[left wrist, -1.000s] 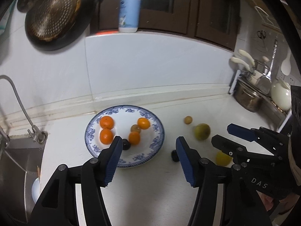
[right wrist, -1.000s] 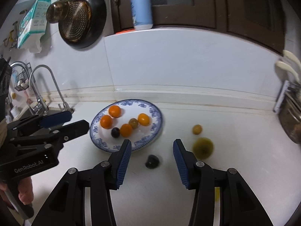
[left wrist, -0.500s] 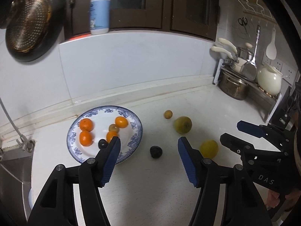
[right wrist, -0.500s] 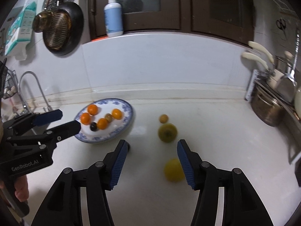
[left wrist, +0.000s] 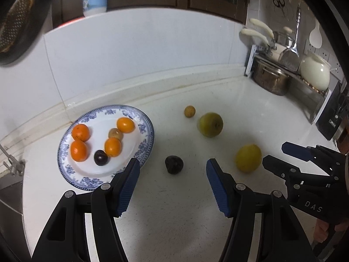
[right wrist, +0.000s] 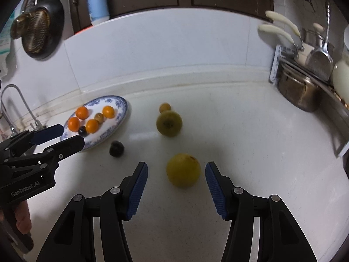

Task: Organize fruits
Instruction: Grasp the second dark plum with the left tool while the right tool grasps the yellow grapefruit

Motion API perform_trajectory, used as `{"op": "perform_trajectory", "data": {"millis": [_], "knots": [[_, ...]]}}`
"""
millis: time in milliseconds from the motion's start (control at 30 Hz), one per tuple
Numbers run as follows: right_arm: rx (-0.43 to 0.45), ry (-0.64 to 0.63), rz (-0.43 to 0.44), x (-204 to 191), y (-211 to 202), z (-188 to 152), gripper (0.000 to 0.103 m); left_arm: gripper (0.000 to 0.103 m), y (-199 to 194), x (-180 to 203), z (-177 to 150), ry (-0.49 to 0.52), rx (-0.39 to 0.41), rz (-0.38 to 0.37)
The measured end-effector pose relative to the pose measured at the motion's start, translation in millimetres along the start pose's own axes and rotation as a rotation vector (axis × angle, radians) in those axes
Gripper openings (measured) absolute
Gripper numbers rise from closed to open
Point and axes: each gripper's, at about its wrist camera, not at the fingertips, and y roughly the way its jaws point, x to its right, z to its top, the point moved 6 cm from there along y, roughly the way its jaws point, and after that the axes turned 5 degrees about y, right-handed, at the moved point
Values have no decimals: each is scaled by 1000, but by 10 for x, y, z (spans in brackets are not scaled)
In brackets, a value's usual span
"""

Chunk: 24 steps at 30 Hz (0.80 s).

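Observation:
A blue-and-white plate (left wrist: 150, 134) (right wrist: 122, 107) holds several oranges, a small brown fruit and a dark plum (left wrist: 101, 157). Loose on the white counter lie a dark fruit (left wrist: 173, 164) (right wrist: 116, 148), a green-yellow fruit (left wrist: 210, 124) (right wrist: 169, 123), a small brown fruit (left wrist: 189, 111) (right wrist: 165, 107) and a yellow fruit (left wrist: 248, 157) (right wrist: 183, 170). My left gripper (left wrist: 172, 163) (right wrist: 69, 136) is open, the dark fruit just beyond its tips. My right gripper (right wrist: 176, 167) (left wrist: 276, 154) is open, with the yellow fruit in the gap at its tips, untouched by the pads.
A sink with a tap (right wrist: 13, 100) lies left of the plate. At the right stands a rack with a steel pot (left wrist: 271, 79) (right wrist: 298, 91) and a white jar (left wrist: 314, 73). The tiled wall runs behind, with a soap bottle (right wrist: 97, 6) on its ledge.
Both grippers came down and swung right, so the plate slid left in both views. The yellow fruit now sits at the right gripper's tips. The right jaws stand wider.

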Motion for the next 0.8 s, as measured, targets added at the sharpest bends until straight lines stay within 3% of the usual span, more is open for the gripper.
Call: {"op": "perform_trajectory", "data": {"millis": [500, 800], "knots": [[-79, 78, 3, 98, 374, -163, 56, 62, 592, -14, -121, 22, -85, -9], [-99, 102, 5, 123, 540, -174, 56, 51, 853, -9, -109, 22, -118, -17]]}}
